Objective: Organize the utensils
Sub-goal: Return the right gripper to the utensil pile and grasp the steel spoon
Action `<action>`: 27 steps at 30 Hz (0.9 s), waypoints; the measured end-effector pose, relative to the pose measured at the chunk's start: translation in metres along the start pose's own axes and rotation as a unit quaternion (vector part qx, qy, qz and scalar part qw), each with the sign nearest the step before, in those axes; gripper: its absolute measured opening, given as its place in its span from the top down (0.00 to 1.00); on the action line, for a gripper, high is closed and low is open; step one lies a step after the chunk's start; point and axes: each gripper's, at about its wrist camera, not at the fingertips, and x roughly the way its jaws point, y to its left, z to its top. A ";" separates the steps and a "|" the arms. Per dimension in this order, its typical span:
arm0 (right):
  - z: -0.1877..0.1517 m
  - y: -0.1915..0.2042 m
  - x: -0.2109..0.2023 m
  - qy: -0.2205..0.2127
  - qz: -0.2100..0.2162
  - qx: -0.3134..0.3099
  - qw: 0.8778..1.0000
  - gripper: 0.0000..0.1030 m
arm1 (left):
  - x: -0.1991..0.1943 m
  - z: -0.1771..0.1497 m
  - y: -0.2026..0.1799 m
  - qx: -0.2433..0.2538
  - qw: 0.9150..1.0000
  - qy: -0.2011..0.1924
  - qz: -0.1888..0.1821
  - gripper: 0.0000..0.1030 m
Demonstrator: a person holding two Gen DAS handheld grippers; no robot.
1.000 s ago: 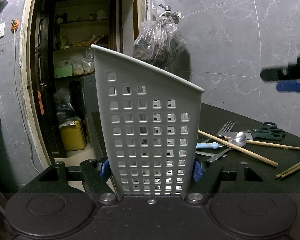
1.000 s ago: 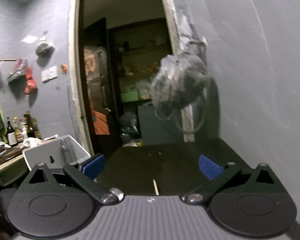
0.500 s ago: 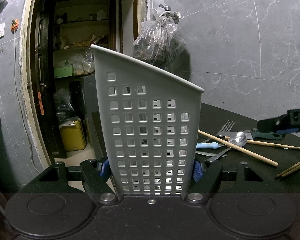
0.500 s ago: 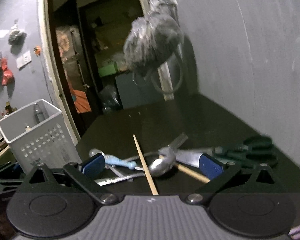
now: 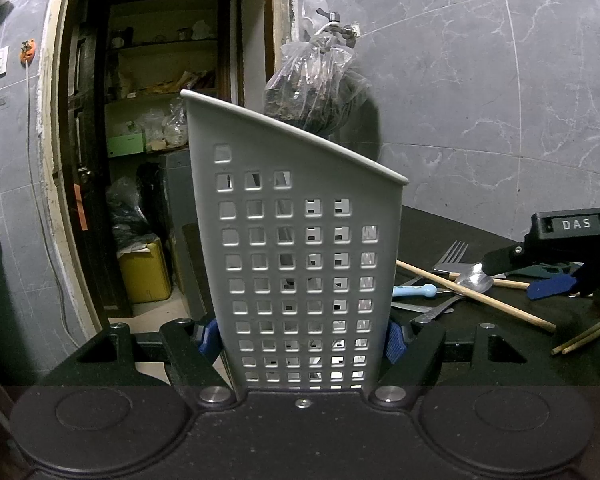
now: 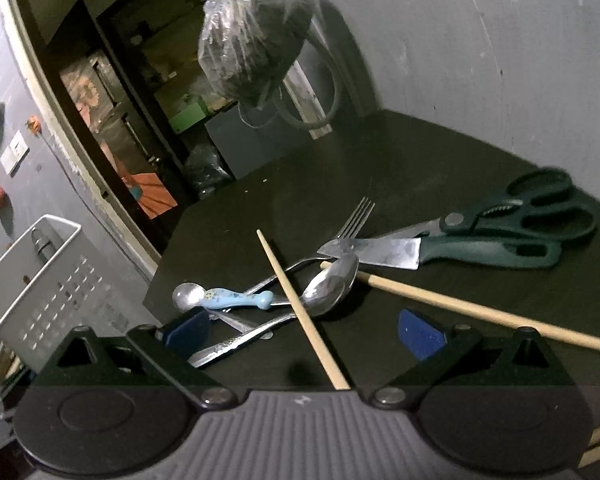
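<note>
My left gripper (image 5: 302,338) is shut on a grey perforated utensil holder (image 5: 300,248), which stands upright and fills the middle of the left wrist view. The same holder (image 6: 40,284) shows at the far left of the right wrist view. My right gripper (image 6: 304,330) is open, low over a pile of utensils on the dark table (image 6: 400,168). A wooden chopstick (image 6: 300,308) runs between its blue pads (image 6: 420,334), untouched. Beyond lie a large metal spoon (image 6: 330,284), a small blue-handled spoon (image 6: 220,298), a fork (image 6: 354,216), a green-handled knife (image 6: 440,250) and green scissors (image 6: 532,212).
A second chopstick (image 6: 480,312) lies across the table to the right, with more chopsticks (image 5: 578,338) near the table's edge. A plastic bag (image 5: 316,92) hangs from a tap on the grey wall. An open doorway (image 5: 148,160) leads to a cluttered store room.
My right gripper has dropped and tipped down from facing the doorway to hang over the utensil pile, rolling as it went. In the left wrist view it has sunk at the right edge. The holder has stayed put.
</note>
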 end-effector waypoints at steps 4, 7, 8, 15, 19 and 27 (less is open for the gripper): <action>0.001 -0.002 0.007 0.004 0.001 0.022 1.000 0.00 | 0.000 0.000 0.000 0.000 1.000 0.000 0.000 0.27; 0.002 -0.002 0.009 0.002 0.002 0.032 0.999 0.00 | 0.000 0.000 0.000 0.000 1.000 0.000 0.000 0.27; 0.003 -0.003 0.010 0.002 0.004 0.038 0.999 0.00 | 0.000 0.000 0.000 0.000 1.000 0.000 0.001 0.27; 0.016 -0.018 0.021 -0.009 0.016 0.104 0.994 0.01 | 0.000 0.000 0.000 0.000 1.000 0.000 0.000 0.27; 0.023 -0.030 0.030 -0.016 0.022 0.137 0.990 0.10 | 0.000 0.000 0.000 0.000 1.000 0.000 0.000 0.27; 0.028 -0.037 0.048 -0.013 0.016 0.152 0.988 0.40 | 0.001 0.000 -0.001 0.000 1.000 0.000 0.001 0.27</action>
